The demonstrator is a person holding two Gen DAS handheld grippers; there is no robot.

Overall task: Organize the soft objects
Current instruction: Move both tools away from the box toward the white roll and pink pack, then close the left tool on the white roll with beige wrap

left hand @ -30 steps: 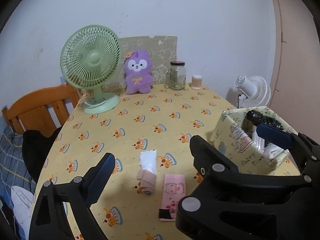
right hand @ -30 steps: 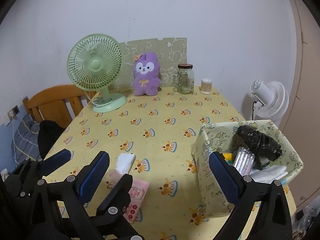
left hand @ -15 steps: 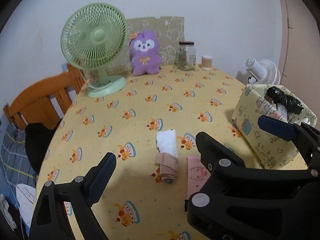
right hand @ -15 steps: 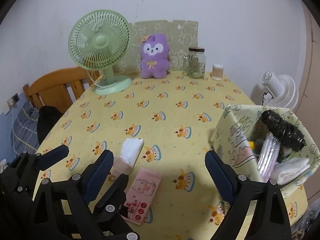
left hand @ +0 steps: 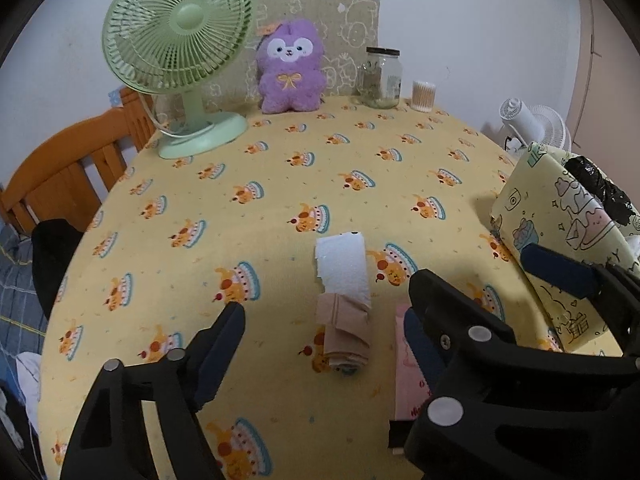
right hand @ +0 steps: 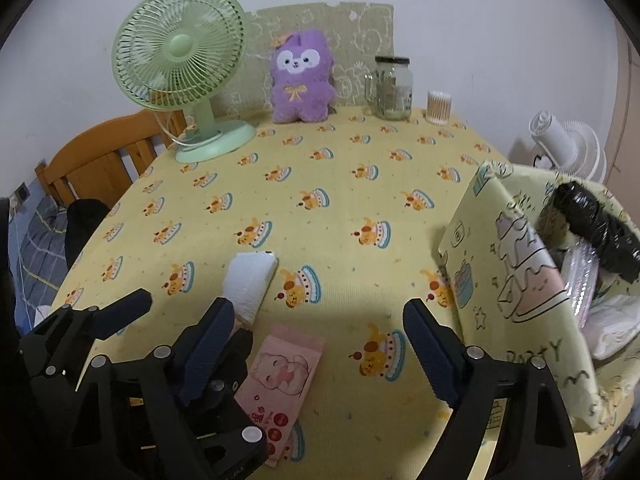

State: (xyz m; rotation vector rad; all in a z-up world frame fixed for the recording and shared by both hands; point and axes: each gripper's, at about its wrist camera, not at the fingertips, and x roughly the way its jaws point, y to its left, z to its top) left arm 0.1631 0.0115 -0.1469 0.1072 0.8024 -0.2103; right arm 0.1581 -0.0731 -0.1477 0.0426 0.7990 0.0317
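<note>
The pink tissue packet (right hand: 286, 376) is lying flat at the lower centre of the right wrist view, its left edge partly hidden behind the left hand-held gripper (right hand: 182, 312); in the left wrist view most of it is covered by the right hand-held gripper's black frame. The beige rolled cloth (left hand: 344, 330) is showing fully only in the left wrist view, at lower centre, touching the folded white cloth (left hand: 344, 268) just above it. The left hand-held gripper (left hand: 324, 328) is standing wide with its jaws closing, the beige roll lying between them but untouched. The right hand-held gripper (right hand: 320, 344) is also wide and closing, the pink packet lying between its jaws, not pressed. At the right edge a soft-sided fabric box (right hand: 516, 280) printed with cartoons is being cut off by the frame; inside it a crinkly black bundle (right hand: 592, 232) and white folded cloth are sitting, the rest hard to make out. The worktop (left hand: 280, 184) is wearing a yellow cloth dotted with cake prints. At the upper part of the frame a green plastic fan (left hand: 180, 40), a fluffy purple plush toy (left hand: 290, 68), a glass jar (left hand: 380, 78) and a tub of cotton swabs (left hand: 423, 96) are standing against a white wall. A wooden chair (left hand: 68, 176) is showing at the left.
</note>
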